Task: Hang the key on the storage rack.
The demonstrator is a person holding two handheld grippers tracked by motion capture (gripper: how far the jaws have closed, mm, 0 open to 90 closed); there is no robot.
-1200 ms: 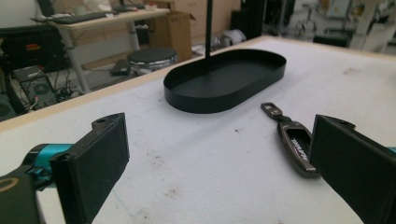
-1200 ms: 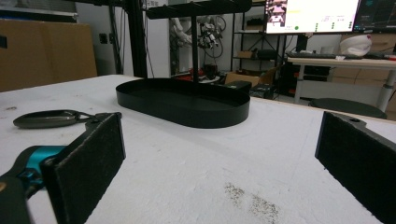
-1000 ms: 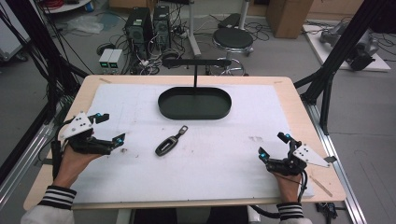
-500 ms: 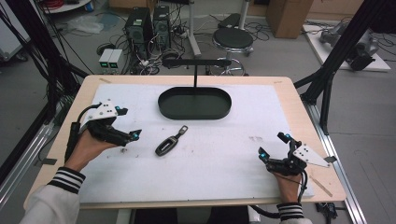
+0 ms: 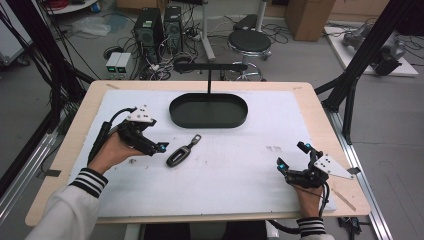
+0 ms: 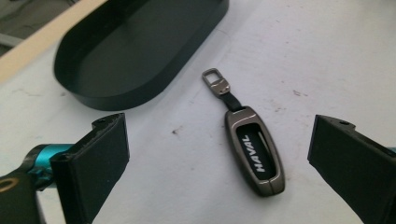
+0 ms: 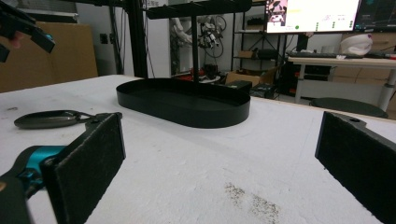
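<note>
Overhead layout. A key fob point(image 5: 183, 150) lies flat on the white mat point(image 5: 240, 165) covering the bench point(image 5: 75, 125), left of centre and just near of the black oval tray point(image 5: 208, 110). Its long axis runs diagonally: the metal loop end points far and right, toward the tray, and the rounded body end points near and left. A short strap joins the loop to the grey case. In the left gripper view the fob point(image 6: 247, 134) shows the lettering HAVAL along its length, with the loop toward the tray point(image 6: 135, 46).

The left hand-held gripper point(image 5: 150, 145) is held above the mat just left of the fob, its tips close beside the body end; whether they touch cannot be told. Its jaws stand wide apart, and in its own view the fob lies between them, nearer the right jaw, with nothing gripped.

The right hand-held gripper point(image 5: 292, 156) sits at the near right of the mat, well apart from the fob, jaws wide and empty. Its own view shows the fob point(image 7: 51, 118) low at far left and the tray point(image 7: 184, 107) ahead, a thin post with a crossbar rising from the tray.
</note>
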